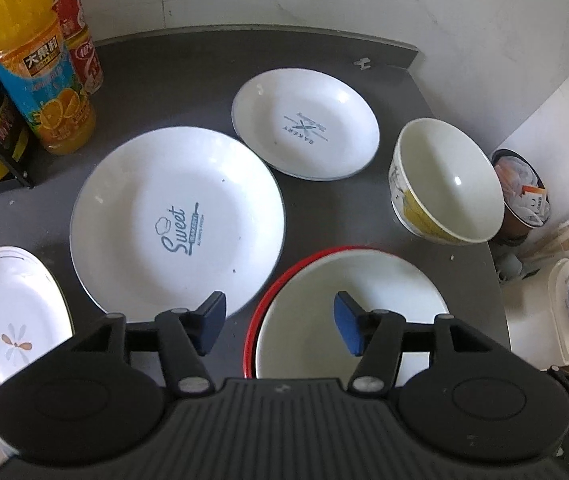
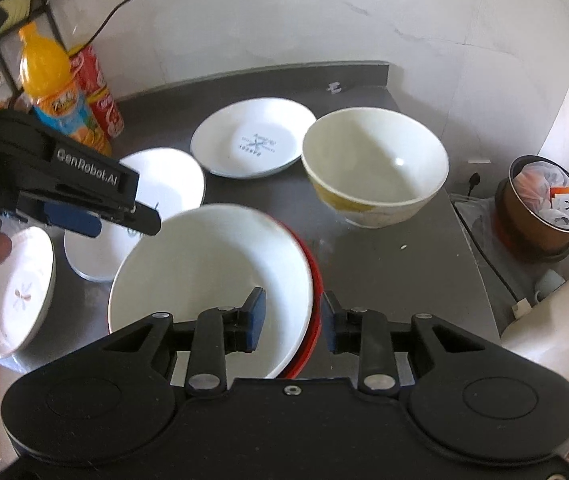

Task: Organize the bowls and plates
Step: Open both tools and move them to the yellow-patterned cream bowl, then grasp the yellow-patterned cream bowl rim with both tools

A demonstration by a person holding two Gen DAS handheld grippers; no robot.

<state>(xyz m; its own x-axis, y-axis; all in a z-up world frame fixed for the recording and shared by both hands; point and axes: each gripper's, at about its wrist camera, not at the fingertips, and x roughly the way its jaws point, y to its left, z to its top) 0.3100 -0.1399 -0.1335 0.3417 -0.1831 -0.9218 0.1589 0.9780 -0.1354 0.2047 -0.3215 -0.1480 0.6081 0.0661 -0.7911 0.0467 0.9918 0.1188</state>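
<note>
Crowding counter: juice bottle (image 1: 32,60) | can (image 1: 82,40) | bin (image 2: 544,204) beside bowl (image 2: 376,168)

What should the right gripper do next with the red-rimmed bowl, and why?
Probably close the right gripper on the rim of the red-rimmed bowl. Its open fingers already straddle that rim, one pad inside, one outside. The left gripper hangs open above, holding nothing, so it adds no support.

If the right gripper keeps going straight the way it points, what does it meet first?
Most likely the rim of the red-edged bowl: the open right gripper already straddles that rim, though depth is unclear.
</note>
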